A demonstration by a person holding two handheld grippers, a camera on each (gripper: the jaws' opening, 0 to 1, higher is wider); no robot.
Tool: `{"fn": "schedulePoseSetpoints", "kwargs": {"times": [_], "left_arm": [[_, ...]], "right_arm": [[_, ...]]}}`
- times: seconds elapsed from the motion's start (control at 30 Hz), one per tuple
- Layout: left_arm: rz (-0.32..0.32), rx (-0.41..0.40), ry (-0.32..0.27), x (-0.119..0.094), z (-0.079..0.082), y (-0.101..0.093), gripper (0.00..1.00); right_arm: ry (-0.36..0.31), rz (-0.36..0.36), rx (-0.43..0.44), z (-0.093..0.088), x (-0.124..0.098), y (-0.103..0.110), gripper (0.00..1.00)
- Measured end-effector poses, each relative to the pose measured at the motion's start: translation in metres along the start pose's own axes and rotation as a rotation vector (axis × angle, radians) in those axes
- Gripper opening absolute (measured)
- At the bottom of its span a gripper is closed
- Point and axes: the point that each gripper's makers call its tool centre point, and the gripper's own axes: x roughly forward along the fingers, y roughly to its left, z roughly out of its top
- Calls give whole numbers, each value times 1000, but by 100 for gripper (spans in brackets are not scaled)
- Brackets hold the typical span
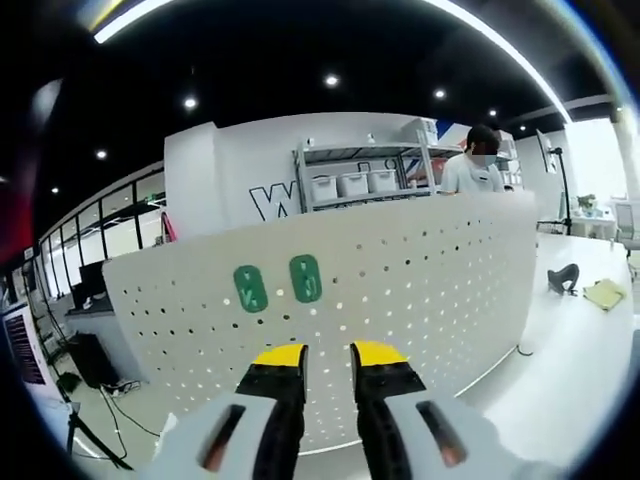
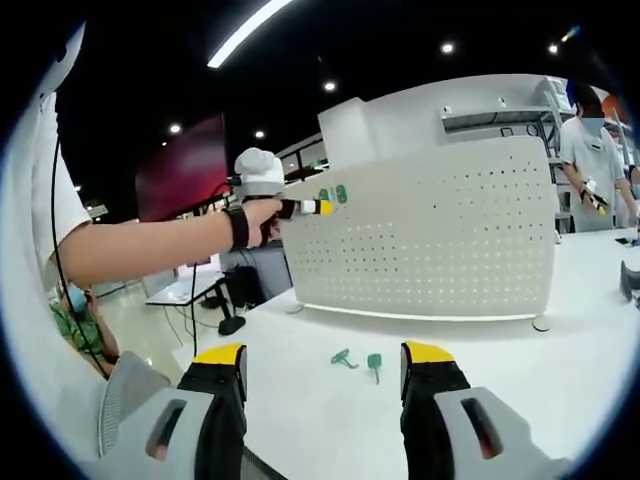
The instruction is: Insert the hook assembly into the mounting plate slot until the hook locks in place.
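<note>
Two green hooks [image 1: 278, 284] were up near the pegboard's [image 1: 420, 290] top corner; two more hooks [image 2: 359, 360] lay on the worktop [image 2: 480, 350]. Both tongs were open and empty

Upright pegboard [image 2: 440, 240] walls the table [image 2: 300, 390]; open tabletop before it.

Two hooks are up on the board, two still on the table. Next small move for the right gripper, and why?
Probably lower the right gripper, jaws open and empty, onto the nearer green hook lying on the table. The pegboard carries two mounted hooks; this one lies loose just ahead.
</note>
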Motion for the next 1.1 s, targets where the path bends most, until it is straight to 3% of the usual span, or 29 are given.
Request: {"fn": "schedulePoseSetpoints", "kwargs": {"times": [0.43, 1.1], "left_arm": [[-40, 20, 40, -15, -33, -13, 26], [-121, 11, 184, -31, -104, -34, 28]], "right_arm": [[4, 11, 3, -2, 3, 4, 63], [21, 20, 7, -7, 3, 6, 62]]}}
